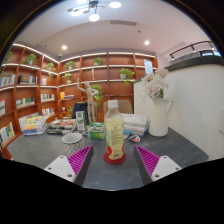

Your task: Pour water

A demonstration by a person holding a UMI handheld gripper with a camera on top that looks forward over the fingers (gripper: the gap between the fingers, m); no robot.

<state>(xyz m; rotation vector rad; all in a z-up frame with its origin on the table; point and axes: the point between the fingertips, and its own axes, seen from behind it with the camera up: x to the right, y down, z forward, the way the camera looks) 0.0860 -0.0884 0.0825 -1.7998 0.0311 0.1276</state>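
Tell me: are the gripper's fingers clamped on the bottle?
No. The bottle stands on the table just ahead of the open gripper, untouched.

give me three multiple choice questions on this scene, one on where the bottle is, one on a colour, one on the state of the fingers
1. Where does the bottle stand?
A. on the grey table, just ahead of the fingers' gap
B. on a wall shelf
C. lying on the floor

2. What colour is the bottle's cap?
A. blue
B. black
C. yellow

3. How is the gripper?
A. shut on the bottle
B. open, holding nothing
C. shut on a cup

Answers:
1 A, the bottle stands upright on the tabletop beyond the fingertips.
2 C, the cap on top shows yellow.
3 B, the pink pads sit wide apart with the bottle untouched ahead.
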